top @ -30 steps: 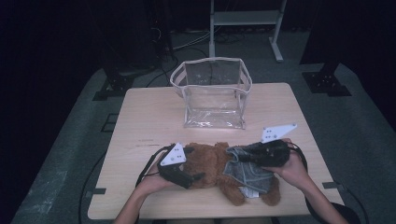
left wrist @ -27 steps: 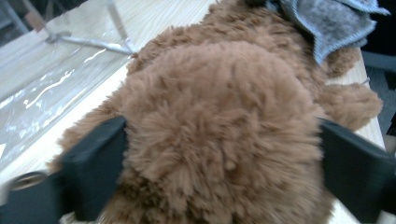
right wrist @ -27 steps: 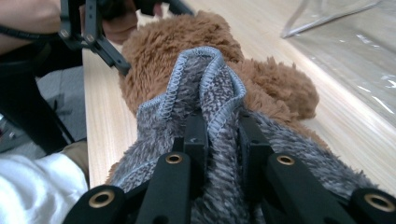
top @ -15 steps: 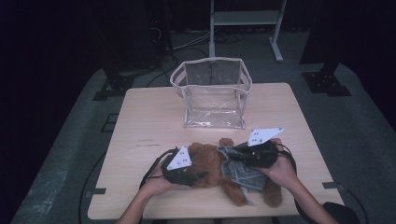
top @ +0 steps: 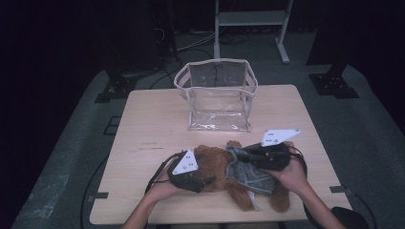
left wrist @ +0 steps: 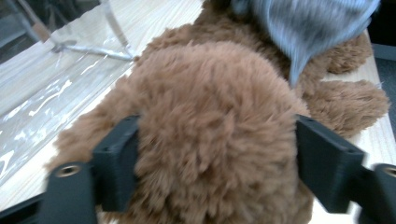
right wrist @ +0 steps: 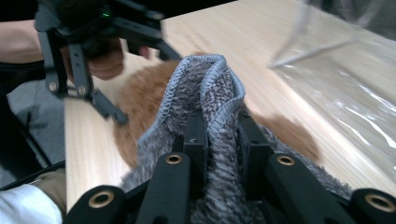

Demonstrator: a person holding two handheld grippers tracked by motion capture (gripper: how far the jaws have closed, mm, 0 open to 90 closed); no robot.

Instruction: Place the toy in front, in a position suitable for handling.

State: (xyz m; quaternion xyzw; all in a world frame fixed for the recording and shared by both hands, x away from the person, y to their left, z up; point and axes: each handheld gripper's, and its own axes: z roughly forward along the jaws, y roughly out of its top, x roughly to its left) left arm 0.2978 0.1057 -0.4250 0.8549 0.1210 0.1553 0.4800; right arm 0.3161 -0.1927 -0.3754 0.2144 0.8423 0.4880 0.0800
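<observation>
Clear plastic bag (top: 218,95) beyond brown teddy bear (top: 224,168) | left gripper (left wrist: 210,158) jaws apparently touching head (blurred) | right gripper (right wrist: 218,135) pinching grey garment (right wrist: 205,88)

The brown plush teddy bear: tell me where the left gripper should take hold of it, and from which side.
Grip the brown plush teddy bear by its round head, coming from the table's left, jaws either side of it. The head is compact, soft and exposed, while the grey knitted garment covers the body.

Black hand-held gripper (top: 203,180); brass screws; grey dotted three-cornered plate (top: 186,162); black cable (top: 157,172).
</observation>
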